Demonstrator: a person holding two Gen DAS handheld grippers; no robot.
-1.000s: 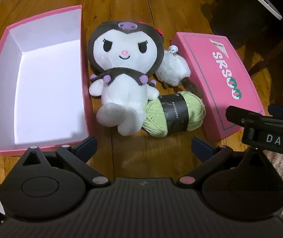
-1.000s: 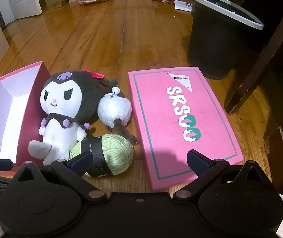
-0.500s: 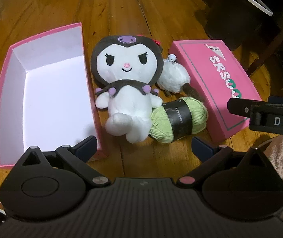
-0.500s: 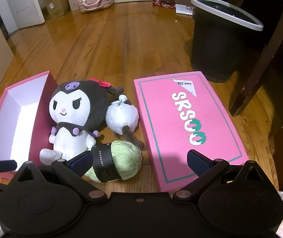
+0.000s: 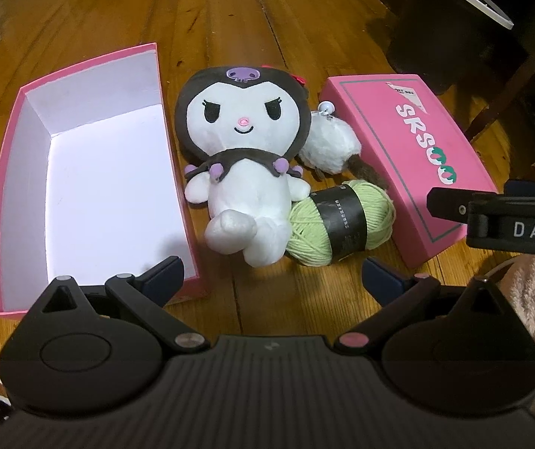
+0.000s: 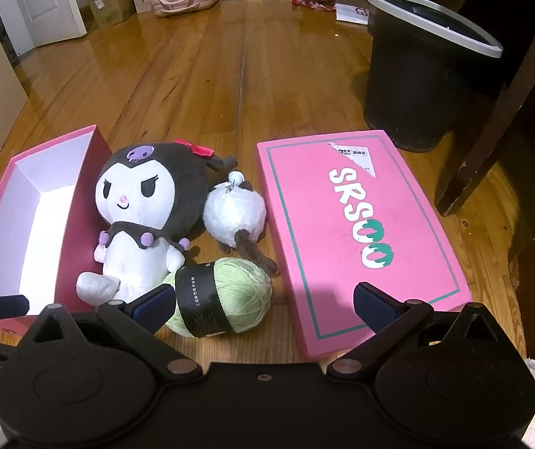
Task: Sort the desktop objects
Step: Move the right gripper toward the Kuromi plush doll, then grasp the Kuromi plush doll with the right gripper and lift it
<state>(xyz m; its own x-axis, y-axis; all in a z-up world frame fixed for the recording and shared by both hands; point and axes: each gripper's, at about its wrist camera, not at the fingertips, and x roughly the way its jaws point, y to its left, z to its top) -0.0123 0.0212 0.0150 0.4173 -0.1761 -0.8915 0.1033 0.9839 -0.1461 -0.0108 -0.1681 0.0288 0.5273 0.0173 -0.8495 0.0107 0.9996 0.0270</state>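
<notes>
Now: open box [image 5: 91, 172] at nine o'clock, lid [image 5: 406, 157] at three, plush [image 5: 245, 149] between, pompom [image 5: 329, 146] and yarn [image 5: 342, 220] beside it; left gripper [image 5: 271, 275], right gripper [image 6: 263, 303] both released, empty.

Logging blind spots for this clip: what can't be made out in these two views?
- Small white plush: partly hidden behind the big plush doll in the left view.
- Yarn label text: too small, both views.
- Lid sticker print: too small.
- Bin contents: hidden by its rim, right view.
- Open box floor: near end hidden by the claw body.
</notes>
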